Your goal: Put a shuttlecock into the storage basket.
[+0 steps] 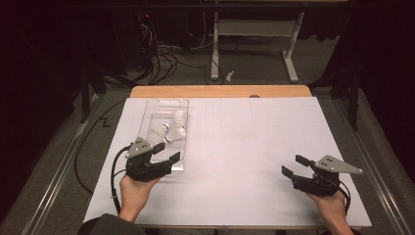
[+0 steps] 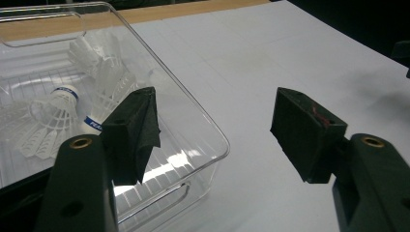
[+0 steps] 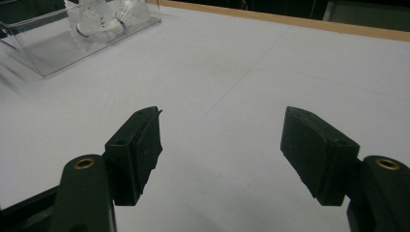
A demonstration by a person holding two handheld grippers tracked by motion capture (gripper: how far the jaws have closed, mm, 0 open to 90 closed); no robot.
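High view: we are hovering the left gripper (image 1: 165, 152) wide open, empty, over the clear tray's (image 1: 147, 111) near right corner
Shuttlecocks (image 1: 169, 128): all lying inside, none lifted yet
Right gripper (image 1: 294, 165): we are holding it open, empty, far right

White shuttlecocks (image 2: 58, 113) with blue bands lie in a clear ribbed box (image 2: 193, 125); the desk (image 1: 254, 147) is white, wood-edged; both grippers black.

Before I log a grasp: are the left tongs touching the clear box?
Cannot tell. In the left gripper view the left tongs straddle the clear box's corner, jaws wide; one jaw overlaps the transparent wall, so neither a gap nor contact shows plainly.
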